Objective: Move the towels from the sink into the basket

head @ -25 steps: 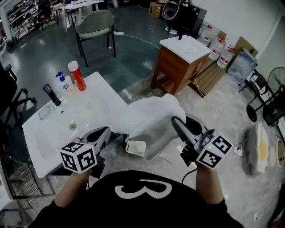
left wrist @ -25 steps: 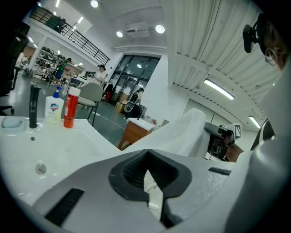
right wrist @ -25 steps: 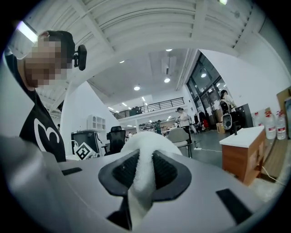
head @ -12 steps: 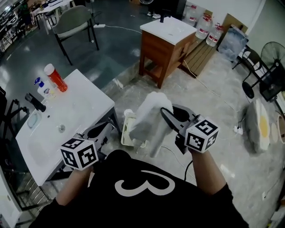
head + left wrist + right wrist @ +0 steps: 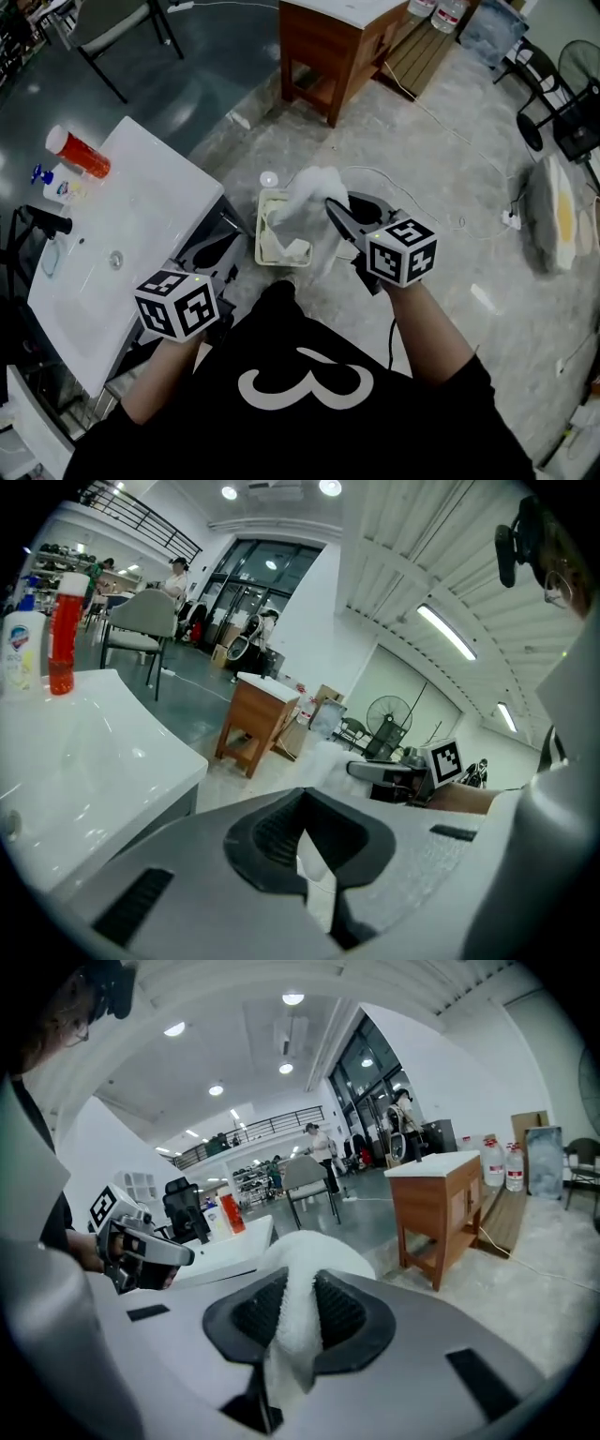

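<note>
On the left, the white sink [image 5: 141, 216] is standing with a red bottle [image 5: 80, 153] at its far corner. Beside its near edge I am holding the left gripper [image 5: 225, 246] clenched on nothing. Just right of it, the cream basket [image 5: 260, 230] is sitting on the floor, and my right gripper [image 5: 334, 204] is pinching a white towel [image 5: 314, 183] that is hanging over the basket.
</note>
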A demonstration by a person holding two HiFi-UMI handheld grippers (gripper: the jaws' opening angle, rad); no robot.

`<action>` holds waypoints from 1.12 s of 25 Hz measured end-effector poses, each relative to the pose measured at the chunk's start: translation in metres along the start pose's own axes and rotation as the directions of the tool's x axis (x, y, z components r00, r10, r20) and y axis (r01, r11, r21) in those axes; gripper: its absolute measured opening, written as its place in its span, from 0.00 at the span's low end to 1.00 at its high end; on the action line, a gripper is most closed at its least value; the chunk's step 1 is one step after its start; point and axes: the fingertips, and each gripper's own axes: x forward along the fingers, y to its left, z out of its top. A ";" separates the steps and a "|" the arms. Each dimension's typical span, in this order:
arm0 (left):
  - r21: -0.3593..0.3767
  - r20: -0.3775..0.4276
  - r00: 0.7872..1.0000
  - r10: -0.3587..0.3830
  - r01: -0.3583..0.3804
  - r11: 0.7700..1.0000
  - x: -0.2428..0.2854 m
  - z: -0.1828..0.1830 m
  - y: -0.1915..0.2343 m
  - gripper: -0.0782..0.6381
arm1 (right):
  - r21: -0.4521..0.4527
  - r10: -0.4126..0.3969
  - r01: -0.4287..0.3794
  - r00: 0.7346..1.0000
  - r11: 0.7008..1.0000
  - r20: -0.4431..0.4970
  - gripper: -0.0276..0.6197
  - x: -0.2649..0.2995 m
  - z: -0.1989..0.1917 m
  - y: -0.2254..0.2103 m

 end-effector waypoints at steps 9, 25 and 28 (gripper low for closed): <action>-0.057 -0.087 0.996 0.033 -0.038 0.998 0.061 -0.043 0.054 0.12 | 0.113 -0.061 0.080 0.985 0.990 -0.163 0.16 0.091 -0.082 -0.047; -0.112 -0.222 0.971 0.090 -0.117 0.987 0.128 -0.142 0.132 0.12 | 0.132 -0.093 0.167 0.893 0.977 -0.441 0.16 0.209 -0.220 -0.107; -0.099 -0.248 0.966 0.071 -0.098 0.990 0.136 -0.154 0.131 0.12 | 0.158 -0.083 0.170 0.892 0.973 -0.444 0.16 0.221 -0.230 -0.110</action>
